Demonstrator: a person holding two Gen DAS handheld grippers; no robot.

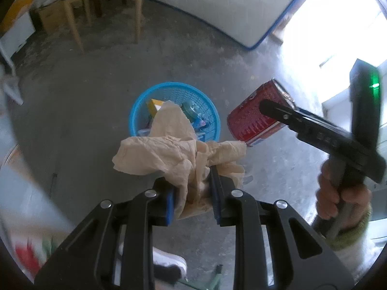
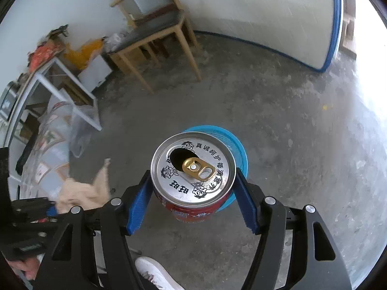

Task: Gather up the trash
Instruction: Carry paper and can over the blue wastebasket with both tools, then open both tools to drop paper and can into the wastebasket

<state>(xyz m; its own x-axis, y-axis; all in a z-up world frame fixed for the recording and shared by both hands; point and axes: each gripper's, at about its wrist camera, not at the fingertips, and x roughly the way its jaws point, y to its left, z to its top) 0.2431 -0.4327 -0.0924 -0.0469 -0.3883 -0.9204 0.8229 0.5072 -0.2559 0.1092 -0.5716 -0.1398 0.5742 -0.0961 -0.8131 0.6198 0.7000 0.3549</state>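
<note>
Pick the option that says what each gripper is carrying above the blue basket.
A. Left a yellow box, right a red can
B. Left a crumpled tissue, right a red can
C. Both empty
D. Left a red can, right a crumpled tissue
B: the left gripper pinches the crumpled tissue, and the right gripper clamps the opened red can, with the blue basket on the floor below.

can (image 2: 193, 176) — red body, silver lid, gold tab, black cartoon print | tissue (image 1: 179, 149) — pale beige | basket (image 1: 210, 111) — bright blue mesh | floor (image 2: 278, 111) — mottled grey
</note>
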